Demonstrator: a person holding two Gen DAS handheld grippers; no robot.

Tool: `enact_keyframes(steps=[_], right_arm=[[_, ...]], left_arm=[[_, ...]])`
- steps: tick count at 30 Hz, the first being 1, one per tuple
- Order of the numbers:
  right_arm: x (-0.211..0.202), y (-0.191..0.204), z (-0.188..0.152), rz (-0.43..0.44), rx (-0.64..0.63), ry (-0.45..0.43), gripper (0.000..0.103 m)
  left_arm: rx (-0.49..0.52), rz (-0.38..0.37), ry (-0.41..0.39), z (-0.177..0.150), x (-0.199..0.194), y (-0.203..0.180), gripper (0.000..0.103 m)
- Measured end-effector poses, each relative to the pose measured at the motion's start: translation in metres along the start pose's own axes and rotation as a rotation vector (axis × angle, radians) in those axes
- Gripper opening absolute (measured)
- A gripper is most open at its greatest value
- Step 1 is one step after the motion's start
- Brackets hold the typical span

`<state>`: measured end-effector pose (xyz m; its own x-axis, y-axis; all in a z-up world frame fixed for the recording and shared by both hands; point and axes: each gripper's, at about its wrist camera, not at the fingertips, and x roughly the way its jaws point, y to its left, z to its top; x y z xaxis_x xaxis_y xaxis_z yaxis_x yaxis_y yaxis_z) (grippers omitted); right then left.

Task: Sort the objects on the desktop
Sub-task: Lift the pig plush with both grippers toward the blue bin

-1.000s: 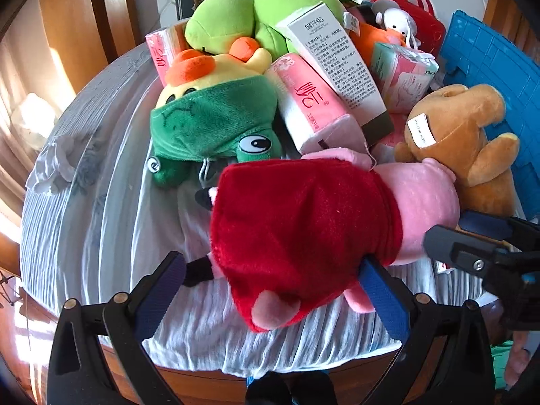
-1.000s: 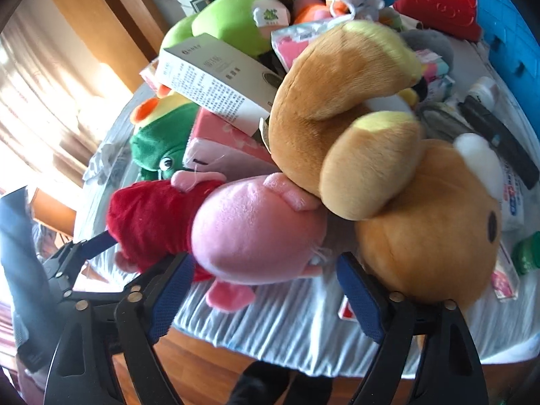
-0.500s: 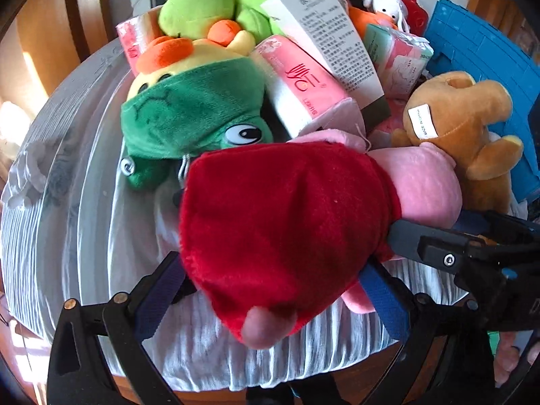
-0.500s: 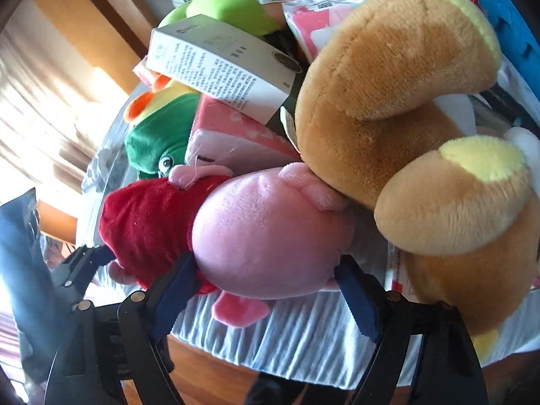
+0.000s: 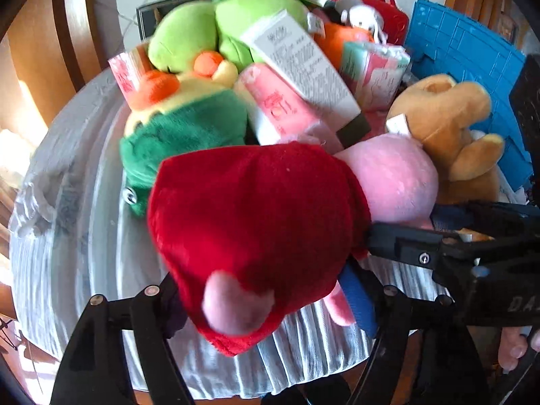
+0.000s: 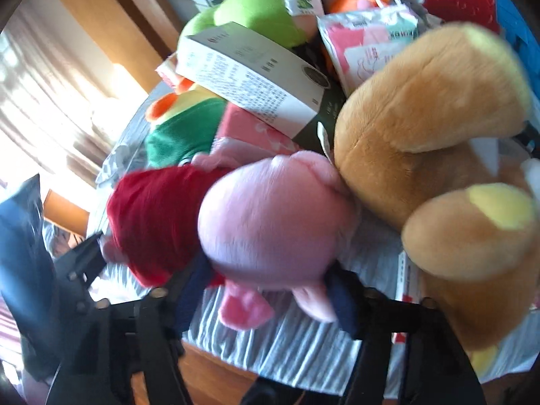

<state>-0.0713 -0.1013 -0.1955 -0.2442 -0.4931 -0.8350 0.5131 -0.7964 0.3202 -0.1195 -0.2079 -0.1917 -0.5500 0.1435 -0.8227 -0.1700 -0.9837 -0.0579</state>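
- Pig plush (image 5: 256, 236): fuzzy red dress, smooth rounded pink head (image 6: 273, 222); lies at the near edge of the worktop (image 5: 67, 253), on ribbed grey cloth.
- Left hand-held gripper (image 5: 270, 303): jaws just closed in, now pinching the red dress.
- Right hand-held gripper (image 6: 266, 300): jaws just closed in, pinching the pink head.
- Bear (image 6: 432, 128): tan pile, touching the head.
- Box (image 5: 303, 71): white card, printed.

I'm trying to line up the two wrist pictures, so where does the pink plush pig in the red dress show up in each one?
Left wrist view: pink plush pig in the red dress fills the centre, dress nearest, head to the right.
Right wrist view: the pig sits centre-low, its head nearest, dress trailing left.
Shared landmark: the white printed carton lies behind the pig in both.
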Motion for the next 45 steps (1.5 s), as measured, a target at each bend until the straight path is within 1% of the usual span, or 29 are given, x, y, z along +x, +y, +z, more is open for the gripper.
enact_keyframes(steps=[2, 5, 6, 8, 9, 10, 11, 12, 13, 15, 18, 19, 21, 24, 25, 27, 28, 29, 31, 34, 38, 39, 40, 43, 44, 45], right_arm=[[-0.006, 0.003, -0.002, 0.006, -0.009, -0.004, 0.05], [0.0, 0.001, -0.004, 0.023, 0.041, 0.028, 0.051], [0.003, -0.001, -0.005, 0.035, 0.06, 0.039, 0.054], [0.003, -0.005, -0.005, 0.04, 0.084, 0.038, 0.06], [0.001, -0.006, -0.004, 0.04, 0.084, 0.034, 0.066], [0.003, -0.006, -0.002, 0.042, 0.094, 0.029, 0.077], [0.003, -0.006, 0.001, 0.046, 0.104, 0.026, 0.084], [0.002, -0.004, 0.004, 0.05, 0.116, 0.013, 0.086], [0.009, -0.003, 0.011, 0.05, 0.12, 0.002, 0.088], [0.007, -0.004, 0.017, 0.053, 0.133, -0.025, 0.093], [0.018, -0.001, 0.024, 0.047, 0.125, -0.002, 0.094], [0.024, 0.003, 0.025, 0.048, 0.117, 0.009, 0.095], [0.036, 0.008, 0.028, 0.022, 0.11, 0.015, 0.098], [0.035, 0.003, 0.024, 0.007, 0.126, -0.001, 0.102], [0.041, 0.006, 0.027, -0.006, 0.125, -0.004, 0.102], [0.047, 0.01, 0.029, -0.019, 0.121, -0.01, 0.101], [0.049, 0.012, 0.029, -0.018, 0.116, -0.018, 0.092], [0.047, 0.014, 0.029, -0.022, 0.107, -0.03, 0.086], [0.039, 0.018, 0.027, -0.021, 0.092, -0.04, 0.083], [0.026, 0.023, 0.021, -0.002, 0.08, -0.064, 0.081], [-0.011, 0.037, 0.018, 0.021, 0.044, -0.131, 0.081], [-0.022, 0.042, 0.02, 0.025, 0.031, -0.155, 0.081], [-0.044, 0.04, 0.016, 0.028, 0.022, -0.174, 0.081], [-0.068, 0.051, 0.023, 0.025, 0.006, -0.226, 0.081], [-0.08, 0.054, 0.027, 0.02, -0.001, -0.251, 0.081], [-0.109, 0.036, 0.022, 0.018, -0.003, -0.263, 0.081]], left_arm=[[0.027, 0.017, -0.017, 0.002, -0.009, -0.001, 0.076], [0.022, 0.006, 0.027, 0.003, -0.009, -0.003, 0.077], [0.016, 0.005, 0.035, 0.003, -0.009, -0.001, 0.081], [0.018, 0.009, 0.042, -0.001, -0.012, 0.002, 0.083], [0.024, 0.022, 0.042, -0.002, -0.013, 0.004, 0.084], [0.032, 0.036, 0.044, -0.003, -0.013, 0.006, 0.084], [0.038, 0.044, 0.05, 0.004, -0.004, 0.006, 0.084], [0.042, 0.046, 0.055, 0.003, 0.0, 0.01, 0.085], [0.042, 0.041, 0.059, 0.003, 0.002, 0.012, 0.085], [0.037, 0.021, 0.055, 0.003, 0.005, 0.016, 0.088], [0.033, -0.003, 0.051, 0.005, 0.011, 0.022, 0.096], [0.034, -0.013, 0.05, 0.006, 0.014, 0.023, 0.098], [0.039, -0.037, 0.05, 0.009, 0.021, 0.025, 0.101], [0.054, -0.099, 0.062, 0.013, 0.032, 0.025, 0.102], [0.055, -0.123, 0.073, 0.014, 0.036, 0.026, 0.102], [0.055, -0.139, 0.073, 0.015, 0.039, 0.028, 0.101], [0.056, -0.144, 0.064, 0.015, 0.036, 0.028, 0.091], [0.062, -0.158, 0.057, 0.014, 0.032, 0.028, 0.086], [0.099, -0.131, 0.034, 0.012, 0.02, 0.023, 0.08], [0.127, -0.11, 0.002, 0.012, 0.001, 0.021, 0.079], [0.165, -0.078, -0.084, 0.02, -0.038, 0.018, 0.079], [0.168, -0.077, -0.101, 0.025, -0.043, 0.023, 0.079], [0.172, -0.076, -0.121, 0.028, -0.051, 0.023, 0.079], [0.191, -0.068, -0.187, 0.042, -0.073, 0.022, 0.079], [0.196, -0.068, -0.203, 0.053, -0.079, 0.015, 0.079], [0.201, -0.07, -0.223, 0.056, -0.085, 0.013, 0.079]])
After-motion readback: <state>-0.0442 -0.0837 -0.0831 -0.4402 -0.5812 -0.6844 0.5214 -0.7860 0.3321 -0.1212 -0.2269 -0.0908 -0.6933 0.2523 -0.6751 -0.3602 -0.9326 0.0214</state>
